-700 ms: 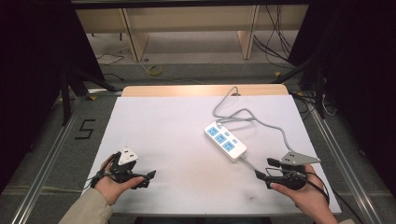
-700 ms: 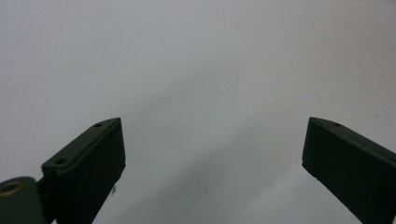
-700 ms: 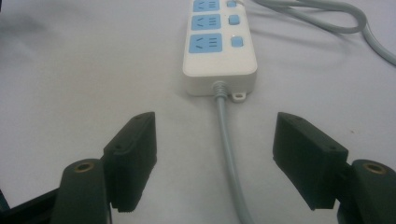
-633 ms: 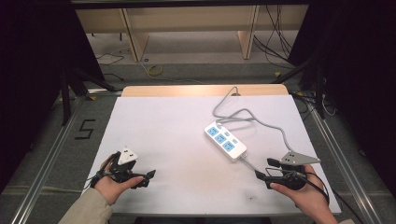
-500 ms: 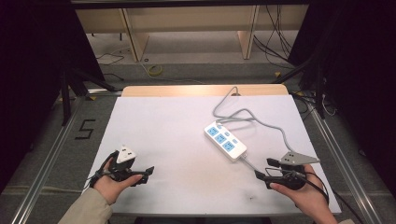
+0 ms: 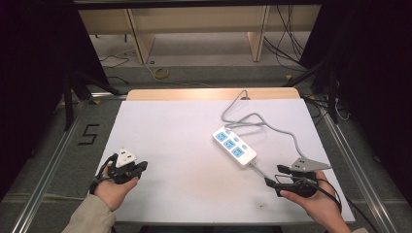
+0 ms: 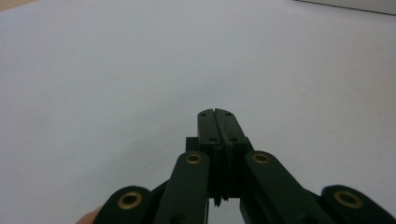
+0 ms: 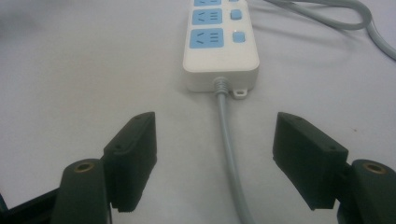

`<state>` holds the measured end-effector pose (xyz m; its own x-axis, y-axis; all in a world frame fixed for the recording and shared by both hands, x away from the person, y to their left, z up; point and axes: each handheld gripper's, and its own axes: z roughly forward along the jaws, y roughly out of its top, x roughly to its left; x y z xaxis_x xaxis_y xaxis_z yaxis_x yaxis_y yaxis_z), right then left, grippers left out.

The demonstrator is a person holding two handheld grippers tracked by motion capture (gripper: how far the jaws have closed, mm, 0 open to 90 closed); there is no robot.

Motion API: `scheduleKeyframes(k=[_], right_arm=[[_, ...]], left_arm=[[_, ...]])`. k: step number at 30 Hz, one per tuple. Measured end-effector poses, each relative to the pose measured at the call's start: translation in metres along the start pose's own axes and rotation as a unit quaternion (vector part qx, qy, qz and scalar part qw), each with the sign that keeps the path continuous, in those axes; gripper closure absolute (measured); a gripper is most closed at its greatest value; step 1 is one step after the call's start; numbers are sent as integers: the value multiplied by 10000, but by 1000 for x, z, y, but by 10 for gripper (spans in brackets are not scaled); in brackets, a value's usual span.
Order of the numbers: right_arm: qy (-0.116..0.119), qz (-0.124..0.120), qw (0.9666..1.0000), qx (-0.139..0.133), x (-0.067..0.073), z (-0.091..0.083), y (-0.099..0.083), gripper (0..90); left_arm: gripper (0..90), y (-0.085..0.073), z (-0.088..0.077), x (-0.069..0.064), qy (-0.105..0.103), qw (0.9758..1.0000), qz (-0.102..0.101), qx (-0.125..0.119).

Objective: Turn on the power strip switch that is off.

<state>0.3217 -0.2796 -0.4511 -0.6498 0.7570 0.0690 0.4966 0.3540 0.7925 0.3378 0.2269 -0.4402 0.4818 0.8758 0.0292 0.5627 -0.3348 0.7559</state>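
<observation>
At the left of the high view, the left gripper rests in the person's left hand near the front left corner of the counter, pointing toward the middle. In the left gripper view its jaws are pressed flat together with nothing between them, over bare white surface.

Right of the counter's centre lies the power strip, white with blue sockets, set at a slant, apart from both grippers. Its grey cord loops behind it toward the far edge of the counter, and another stretch of cord leaves its near end and runs toward the front right corner.

There the right gripper is held in the right hand, aimed at the near end of the strip. In the right gripper view its jaws stand wide apart, one on each side of the cord, which runs between them. The pads do not press on it; whether the cord lies flat on the surface just here is hard to tell. The end of the strip sits just ahead of the jaw tips.
</observation>
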Motion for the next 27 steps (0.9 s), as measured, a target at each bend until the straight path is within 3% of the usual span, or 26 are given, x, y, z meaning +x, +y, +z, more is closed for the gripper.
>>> scheduleKeyframes(k=[7,25,27], right_arm=[[-9,-14,10000,10,0,1,0,310],[-2,-28,10000,24,0,2,0,310],[-7,-30,10000,27,0,2,0,309]], left_arm=[[896,5,4,-2,-110,9998,-145,-48],[897,20,17,-5,-234,9994,-243,-9],[897,23,18,-5,-248,9995,-180,12]])
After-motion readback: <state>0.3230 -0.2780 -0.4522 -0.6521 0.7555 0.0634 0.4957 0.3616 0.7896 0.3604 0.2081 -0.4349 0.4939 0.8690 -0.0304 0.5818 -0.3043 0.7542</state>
